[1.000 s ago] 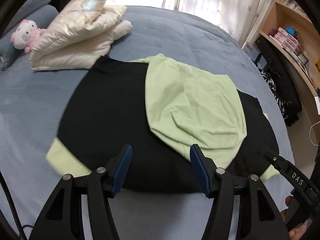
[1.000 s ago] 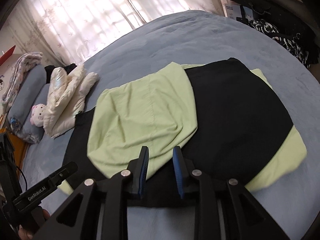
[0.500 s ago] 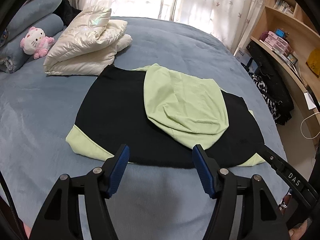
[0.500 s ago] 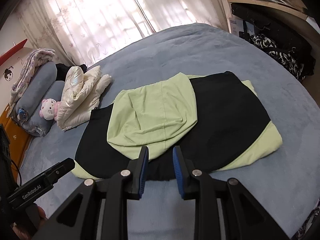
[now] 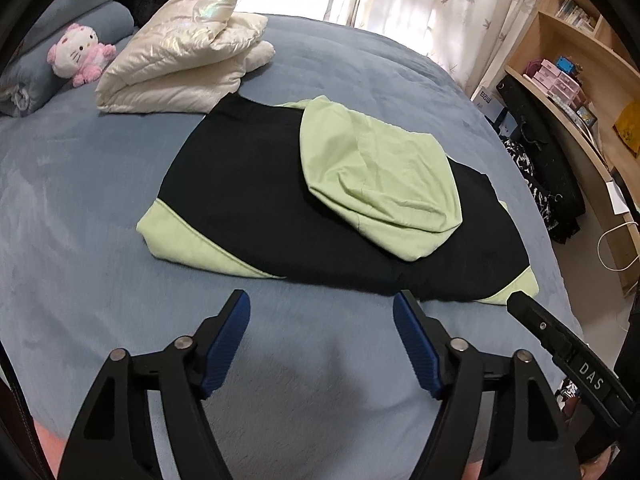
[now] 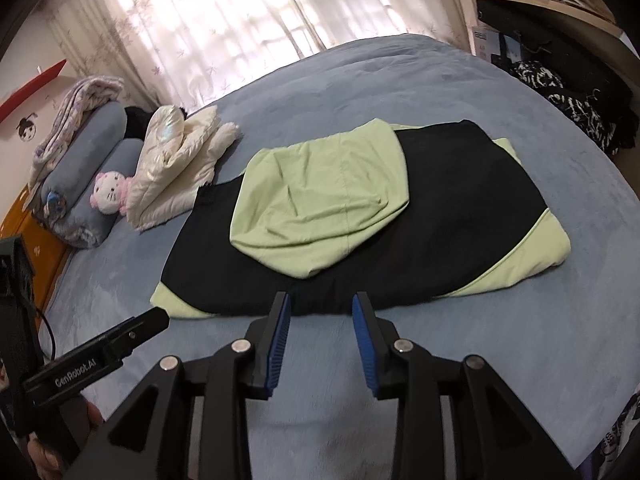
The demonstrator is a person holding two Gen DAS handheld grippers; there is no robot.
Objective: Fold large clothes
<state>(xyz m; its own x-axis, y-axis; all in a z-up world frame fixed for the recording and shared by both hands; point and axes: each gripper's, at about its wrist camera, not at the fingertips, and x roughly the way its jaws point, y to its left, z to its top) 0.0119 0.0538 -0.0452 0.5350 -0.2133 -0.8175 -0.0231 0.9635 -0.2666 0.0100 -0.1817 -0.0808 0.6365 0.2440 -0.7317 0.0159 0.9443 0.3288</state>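
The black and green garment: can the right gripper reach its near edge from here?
Probably yes. The right gripper, jaws opening and empty, sits just before the garment, with only bare bed cover between.

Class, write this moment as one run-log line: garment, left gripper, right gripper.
hoodie: folded on bed | left gripper: opening, empty | right gripper: opening, empty

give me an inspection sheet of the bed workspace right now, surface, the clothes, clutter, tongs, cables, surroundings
Surface: blue bed cover, soft and lightly rumpled.
Job's things: black and green hoodie folded flat, green hood lying on top.
Clutter: folded cream jacket, pink plush toy, grey bolsters.
Tongs: left tongs and right tongs both opening, nothing between them, short of the hoodie.
Cables: white cable by the shelf.
Surroundings: curtains, wooden shelf.
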